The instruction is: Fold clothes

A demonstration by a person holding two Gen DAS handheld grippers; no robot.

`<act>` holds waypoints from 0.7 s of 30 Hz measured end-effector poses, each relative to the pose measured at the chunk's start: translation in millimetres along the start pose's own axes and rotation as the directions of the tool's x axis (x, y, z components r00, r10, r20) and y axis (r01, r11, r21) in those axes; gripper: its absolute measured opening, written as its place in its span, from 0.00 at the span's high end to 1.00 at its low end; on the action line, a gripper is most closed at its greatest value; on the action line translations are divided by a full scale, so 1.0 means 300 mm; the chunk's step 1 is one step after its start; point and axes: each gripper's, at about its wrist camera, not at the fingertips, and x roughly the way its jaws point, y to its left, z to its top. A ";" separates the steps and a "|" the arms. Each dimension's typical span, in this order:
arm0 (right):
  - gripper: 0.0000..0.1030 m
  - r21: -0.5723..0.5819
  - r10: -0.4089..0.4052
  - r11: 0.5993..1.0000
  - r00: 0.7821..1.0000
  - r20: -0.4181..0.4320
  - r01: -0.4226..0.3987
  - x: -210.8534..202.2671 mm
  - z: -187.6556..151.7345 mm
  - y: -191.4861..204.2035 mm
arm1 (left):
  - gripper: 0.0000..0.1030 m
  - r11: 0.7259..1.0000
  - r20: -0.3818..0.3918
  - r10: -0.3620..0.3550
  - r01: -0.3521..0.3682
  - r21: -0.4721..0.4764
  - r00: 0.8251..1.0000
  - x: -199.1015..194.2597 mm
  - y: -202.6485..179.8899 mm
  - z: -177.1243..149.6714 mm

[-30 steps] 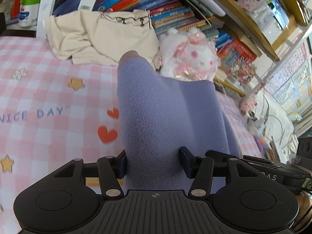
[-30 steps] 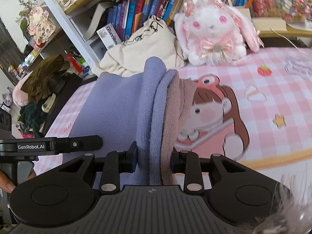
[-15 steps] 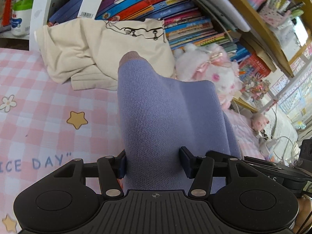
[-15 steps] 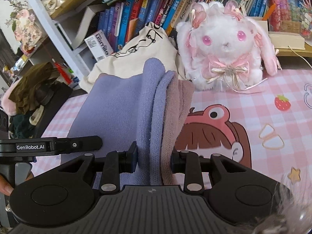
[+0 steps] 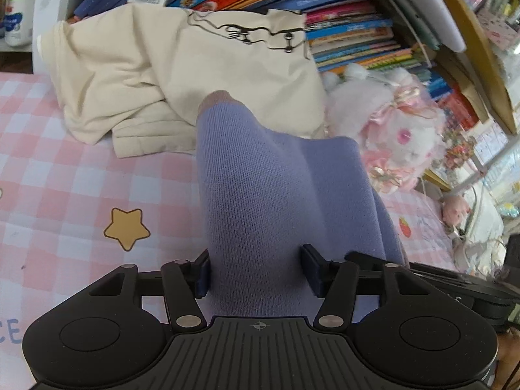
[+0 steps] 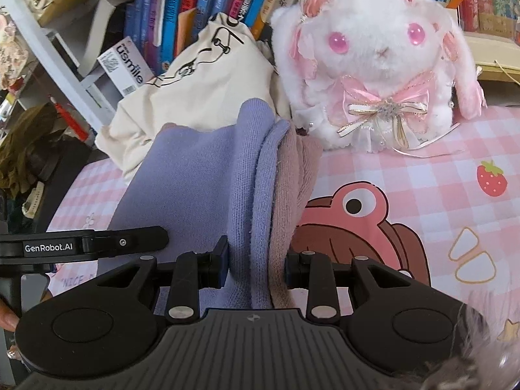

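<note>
Lavender knit garment (image 5: 279, 201) runs lengthwise straight ahead from both sets of fingers, held up off the pink checked bed (image 5: 81, 178). The left gripper (image 5: 256, 274) is clenched on one bunched end and the right gripper (image 6: 255, 266) on stacked lavender-and-mauve folds, side by side. Whichever way it is laid next, I judge both must travel together toward the cream garment (image 5: 182, 74) ahead.
</note>
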 end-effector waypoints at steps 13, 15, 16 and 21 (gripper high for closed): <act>0.29 0.010 -0.041 0.999 0.996 0.078 0.041 -0.042 0.003 0.005 | 0.21 0.985 0.159 0.148 -0.159 0.063 0.976 -0.072 -0.080 -0.050; 0.24 0.008 -0.037 0.999 0.992 0.121 0.036 -0.088 -0.007 0.013 | 0.15 0.978 0.196 0.173 -0.192 0.083 0.965 -0.099 -0.107 -0.067; 0.22 -0.001 -0.042 0.999 0.990 0.138 0.042 -0.108 -0.015 0.019 | 0.15 0.974 0.214 0.186 -0.209 0.092 0.959 -0.112 -0.121 -0.076; 0.18 -0.061 -0.083 0.994 0.980 0.181 0.096 -0.191 -0.082 0.043 | 0.10 0.950 0.286 0.224 -0.274 0.149 0.932 -0.177 -0.183 -0.152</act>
